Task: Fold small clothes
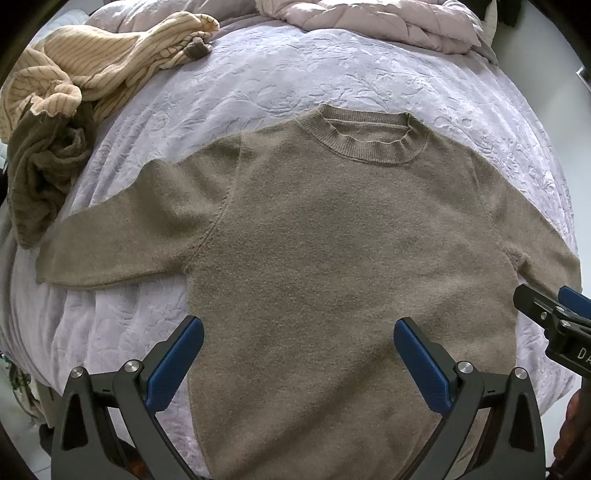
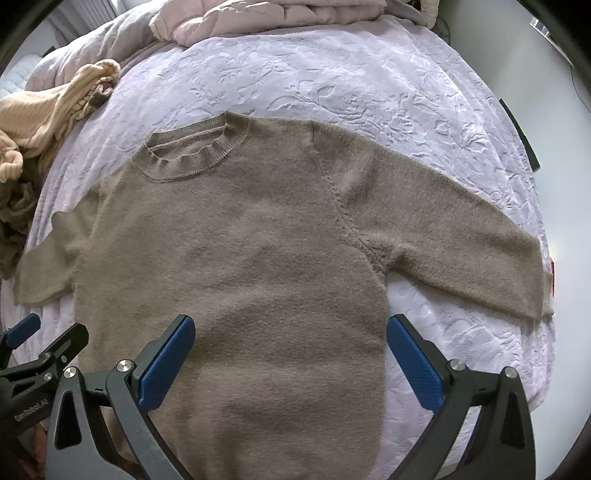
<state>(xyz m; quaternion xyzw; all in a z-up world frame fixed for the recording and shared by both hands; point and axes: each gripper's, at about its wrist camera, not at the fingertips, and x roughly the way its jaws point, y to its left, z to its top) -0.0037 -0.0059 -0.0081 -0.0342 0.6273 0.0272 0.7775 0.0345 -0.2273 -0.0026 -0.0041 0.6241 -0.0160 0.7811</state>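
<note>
Blue-padded and spread wide, my left gripper (image 1: 298,341) and my right gripper (image 2: 290,338) hung over the lower half of a taupe knit sweater (image 1: 332,240), holding nothing. Neither pair of pads touched the wool, as far as I could tell. The sweater lay face up and flat on the lilac embossed bedspread (image 1: 280,74), ribbed collar (image 1: 373,142) pointing away from me, left sleeve (image 1: 122,229) and right sleeve (image 2: 454,236) both stretched out to the sides. The hem ran out of view beneath my tools.

By my reckoning the spreading was done and the folding had not begun: no sleeve had been brought in, no side turned over, no crease showed in the body. Every fold was left to make. A heap of unfolded clothes, a cream striped garment (image 1: 96,62) over a dark olive one (image 1: 40,166), waited at the far left of the bed, with a pale quilted duvet (image 2: 266,14) bunched at the head.
</note>
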